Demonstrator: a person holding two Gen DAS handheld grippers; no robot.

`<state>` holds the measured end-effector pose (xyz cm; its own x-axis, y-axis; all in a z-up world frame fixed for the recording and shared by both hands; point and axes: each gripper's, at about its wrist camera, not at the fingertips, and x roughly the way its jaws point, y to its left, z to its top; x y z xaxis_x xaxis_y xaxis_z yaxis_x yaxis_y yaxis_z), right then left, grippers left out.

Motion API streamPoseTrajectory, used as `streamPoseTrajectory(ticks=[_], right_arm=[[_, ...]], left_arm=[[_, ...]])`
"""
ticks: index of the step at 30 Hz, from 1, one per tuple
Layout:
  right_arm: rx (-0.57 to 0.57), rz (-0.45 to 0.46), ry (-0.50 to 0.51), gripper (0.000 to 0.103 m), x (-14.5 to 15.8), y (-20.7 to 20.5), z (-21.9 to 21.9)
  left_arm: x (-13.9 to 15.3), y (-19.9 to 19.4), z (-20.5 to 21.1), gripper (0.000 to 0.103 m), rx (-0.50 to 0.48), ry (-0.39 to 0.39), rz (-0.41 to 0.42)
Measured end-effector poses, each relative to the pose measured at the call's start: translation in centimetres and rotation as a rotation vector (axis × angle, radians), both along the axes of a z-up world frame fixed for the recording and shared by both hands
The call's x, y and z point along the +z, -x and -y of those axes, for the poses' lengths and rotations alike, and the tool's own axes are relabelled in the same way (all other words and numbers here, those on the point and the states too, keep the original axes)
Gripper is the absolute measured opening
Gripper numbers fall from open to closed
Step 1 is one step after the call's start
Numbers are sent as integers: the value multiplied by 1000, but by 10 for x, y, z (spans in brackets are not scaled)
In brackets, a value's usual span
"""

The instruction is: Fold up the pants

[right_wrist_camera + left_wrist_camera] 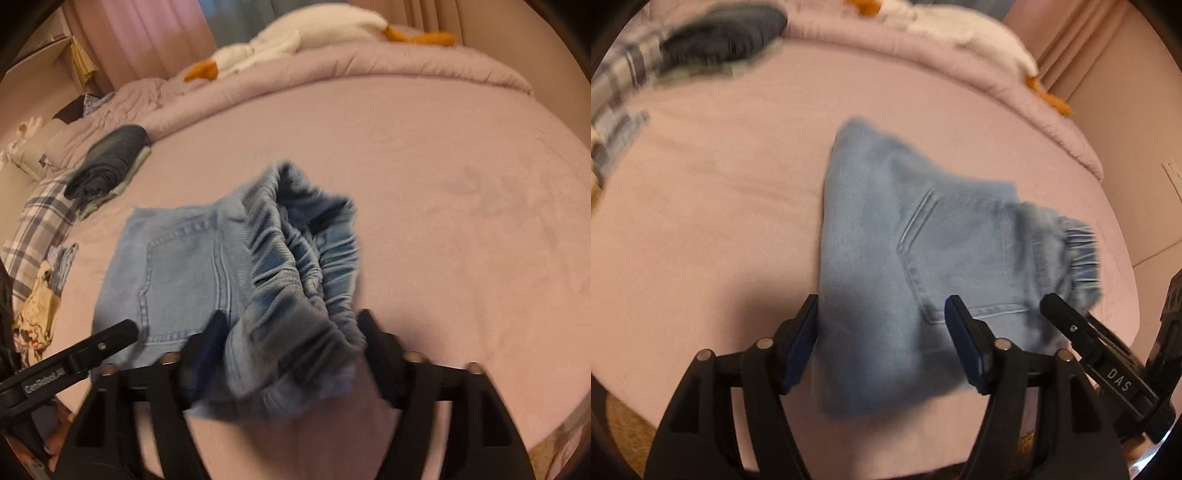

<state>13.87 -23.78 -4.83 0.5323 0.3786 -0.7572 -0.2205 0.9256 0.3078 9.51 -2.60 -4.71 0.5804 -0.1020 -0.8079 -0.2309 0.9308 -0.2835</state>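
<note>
Light blue denim pants (pixel 905 240) lie folded into a short stack on the pink bedsheet (pixel 701 221), back pocket facing up. My left gripper (pixel 882 328) stands open over the stack's near edge, its fingers wide apart with denim lying between them. In the right wrist view the pants (pixel 177 258) end in a gathered elastic waistband (pixel 306 258) that bulges up, blurred. My right gripper (pixel 291 332) is open, one finger on each side of that bunched waistband. One finger of each gripper also shows at the edge of the other's view.
A folded dark garment (pixel 110 158) sits on a pale one at the far left, beside a plaid cloth (pixel 40 221). A rolled pink duvet (pixel 369 62) and a white plush toy (pixel 295 40) line the far side. The bed's near edge runs just under the grippers.
</note>
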Motion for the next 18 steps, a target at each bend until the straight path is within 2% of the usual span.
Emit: streamPoseTrajectory(ticks=[3,6,9,11,18], right_arm=[[-22,85,8,87,22,14,10],[-44,160,-1,94,44,28,17],[-45,224,-22,96,61,39,20],[-40,245,-31,96,68,44,17],[-46,291,-12,97,80,59,11]], left_arm=[[32,23,1,92,-6,-14,120],[55,42,4,102,-11,-32,198],[70,52,9,102,29,-132,230],[73,59,11,102,53,-171,229],[73,75,12,102,39,-122,217]])
